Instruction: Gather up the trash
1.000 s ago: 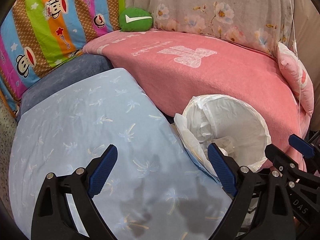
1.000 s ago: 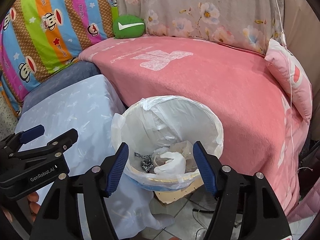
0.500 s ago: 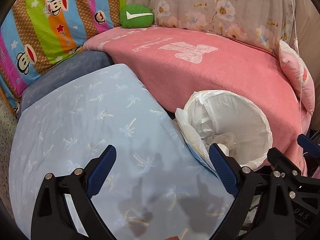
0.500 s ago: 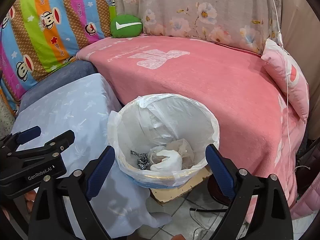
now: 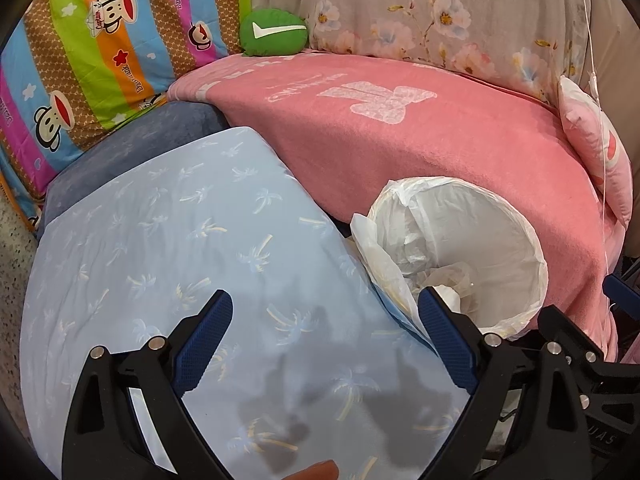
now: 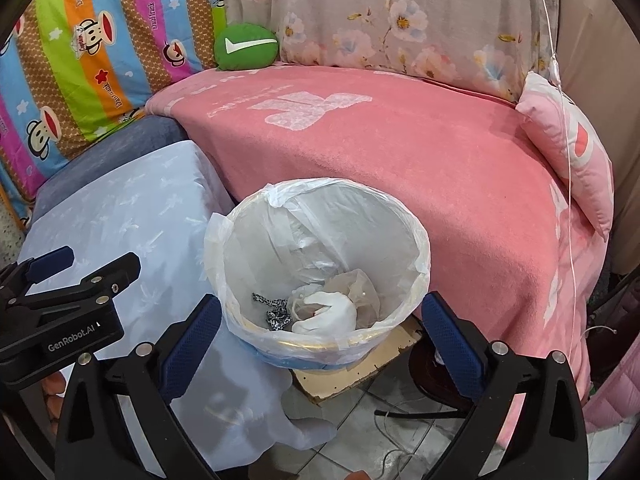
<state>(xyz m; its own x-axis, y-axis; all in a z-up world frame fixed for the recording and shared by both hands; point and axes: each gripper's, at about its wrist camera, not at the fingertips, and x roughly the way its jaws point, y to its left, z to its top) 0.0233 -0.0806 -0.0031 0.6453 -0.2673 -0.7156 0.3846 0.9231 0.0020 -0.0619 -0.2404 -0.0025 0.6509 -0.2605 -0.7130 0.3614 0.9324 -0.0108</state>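
Since a second earlier, your right gripper (image 6: pixel 316 336) had spread its jaws: they had been framing only the bin's inside, and now they stood wide, one finger on each side of the bin (image 6: pixel 320 344), released and holding nothing. Half a second earlier they were already about this wide. The view had also pulled back a little, so more of the floor (image 6: pixel 360 432) and the cardboard (image 6: pixel 360 372) under the bin showed. Your left gripper (image 5: pixel 324 340) had hardly changed: its jaws were released and empty over the blue sheet (image 5: pixel 180 260), with the bin (image 5: pixel 480 240) just past its right finger.

The bin stood on the floor between the blue sheet and the pink blanket (image 6: pixel 440 168), close against both. It was lined with a white bag (image 6: pixel 248 248) folded over the rim and knotted at the far edge. At the bottom lay the trash (image 6: pixel 328 312): a white crumpled wad with a small red mark, a clear wrinkled plastic piece behind it, and a black-and-white speckled scrap to its left. From the right wrist view your left gripper (image 6: pixel 44 272) showed at the left edge, above the sheet and apart from the bin.

A green cushion (image 6: pixel 246 46) sat at the far end of the blanket, and a pink pillow (image 6: pixel 568 152) lay on its right side.
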